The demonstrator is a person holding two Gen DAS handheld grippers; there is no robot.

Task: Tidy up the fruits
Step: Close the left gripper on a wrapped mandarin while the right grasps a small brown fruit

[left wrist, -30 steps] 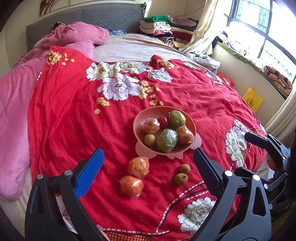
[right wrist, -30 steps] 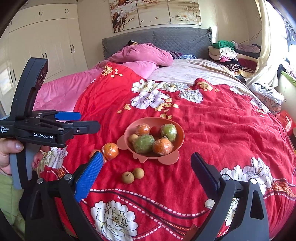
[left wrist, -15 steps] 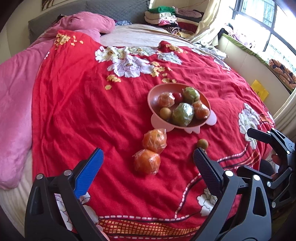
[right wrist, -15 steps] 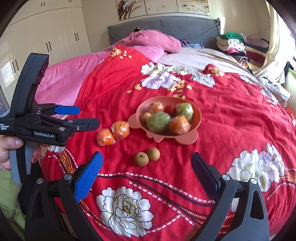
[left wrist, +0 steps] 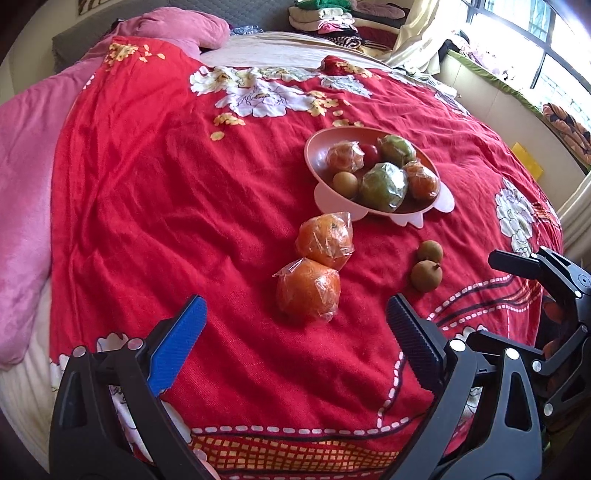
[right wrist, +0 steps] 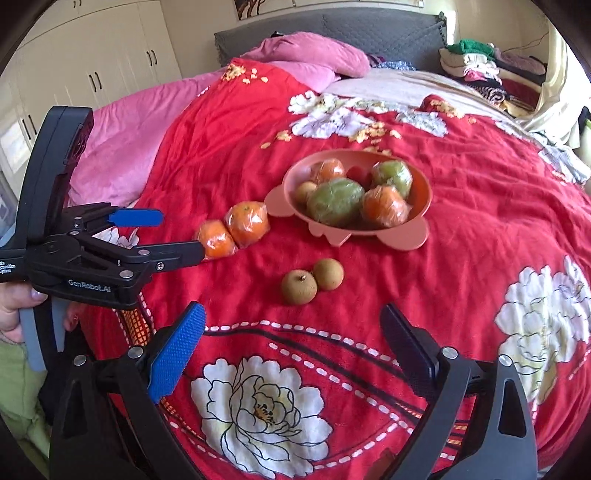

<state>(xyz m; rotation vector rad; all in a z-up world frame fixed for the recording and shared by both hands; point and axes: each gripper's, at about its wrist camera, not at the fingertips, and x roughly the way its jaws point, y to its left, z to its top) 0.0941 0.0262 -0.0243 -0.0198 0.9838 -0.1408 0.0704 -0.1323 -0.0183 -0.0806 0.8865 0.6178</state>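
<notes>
A pink bowl (left wrist: 320, 149) (right wrist: 424, 186) on the red flowered blanket holds several wrapped oranges, green fruits and small ones. Two wrapped oranges (left wrist: 308, 290) (left wrist: 325, 238) lie on the blanket in front of it, with two small brown fruits (left wrist: 426, 276) (right wrist: 299, 287) to their right. My left gripper (left wrist: 295, 310) (right wrist: 179, 234) is open, and the nearer orange sits just beyond its tips, untouched. My right gripper (right wrist: 291, 314) (left wrist: 480, 295) hovers short of the brown fruits. Its jaws are wide and closing, with nothing between them.
A pink quilt (left wrist: 22, 166) covers the bed's left side. Folded clothes (left wrist: 325, 14) are stacked at the head, near a grey headboard (right wrist: 332, 26). A window (left wrist: 535, 44) is on the right and wardrobe doors (right wrist: 92, 55) on the left. A hand (right wrist: 14, 310) grips the left tool.
Both grippers have come down and tilted toward the blanket, closer to the loose fruit, which now looks larger. No fruit has moved.
</notes>
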